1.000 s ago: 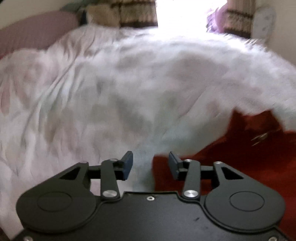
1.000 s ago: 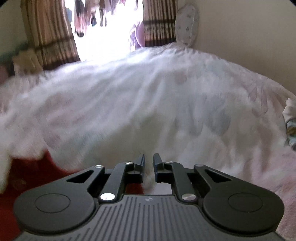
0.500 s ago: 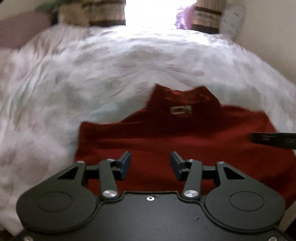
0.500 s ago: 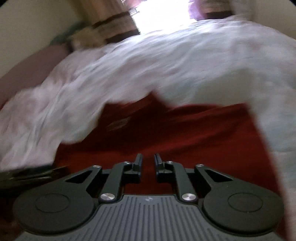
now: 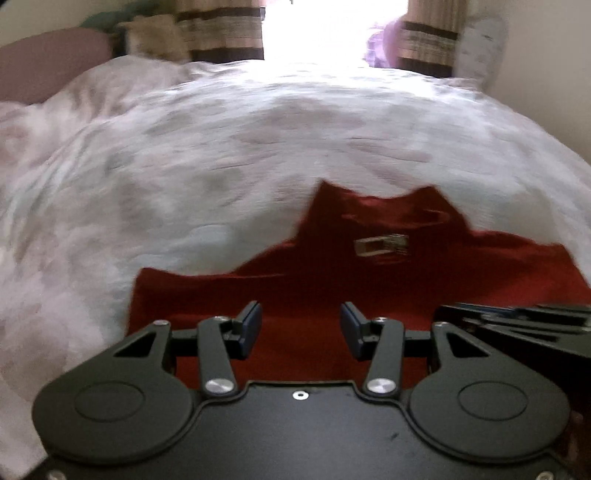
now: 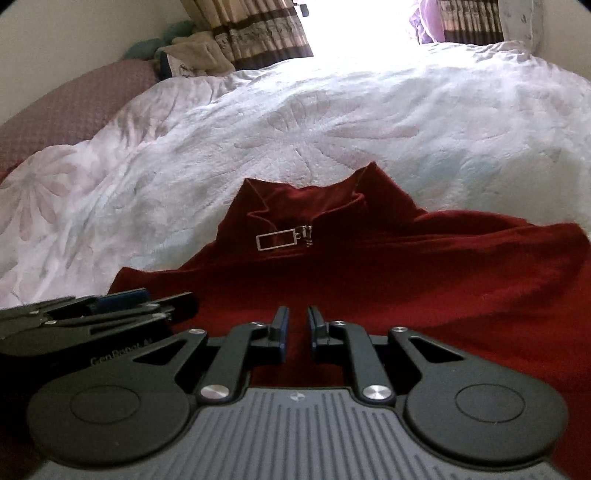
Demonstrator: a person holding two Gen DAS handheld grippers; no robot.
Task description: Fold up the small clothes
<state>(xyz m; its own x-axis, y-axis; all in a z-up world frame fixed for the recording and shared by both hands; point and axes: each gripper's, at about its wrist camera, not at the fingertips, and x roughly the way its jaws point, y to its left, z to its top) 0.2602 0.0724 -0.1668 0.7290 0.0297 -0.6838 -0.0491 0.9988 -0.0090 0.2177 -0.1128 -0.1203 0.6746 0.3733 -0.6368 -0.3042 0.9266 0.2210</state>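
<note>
A dark red garment (image 5: 369, 288) lies flat on the bed with its collar pointing away and a metal zipper pull (image 5: 380, 245) below the collar. My left gripper (image 5: 300, 328) hangs open over the garment's near left part, nothing between its fingers. In the right wrist view the same garment (image 6: 406, 280) and zipper pull (image 6: 277, 239) show sharply. My right gripper (image 6: 297, 328) is shut to a narrow slit above the near middle of the cloth, holding nothing. Each gripper appears in the other's view: the right gripper (image 5: 517, 321) and the left gripper (image 6: 110, 306), side by side.
A white flower-patterned bedspread (image 6: 332, 122) covers the bed around the garment. A mauve pillow (image 6: 74, 107) lies at the far left. Striped curtains (image 6: 258, 33) frame a bright window behind the bed. A pale wall (image 5: 546, 74) runs along the right.
Both views have swung from bare bedspread onto the red garment, which now lies centred in front. The two grippers have come close together over its near edge; their openings are unchanged.
</note>
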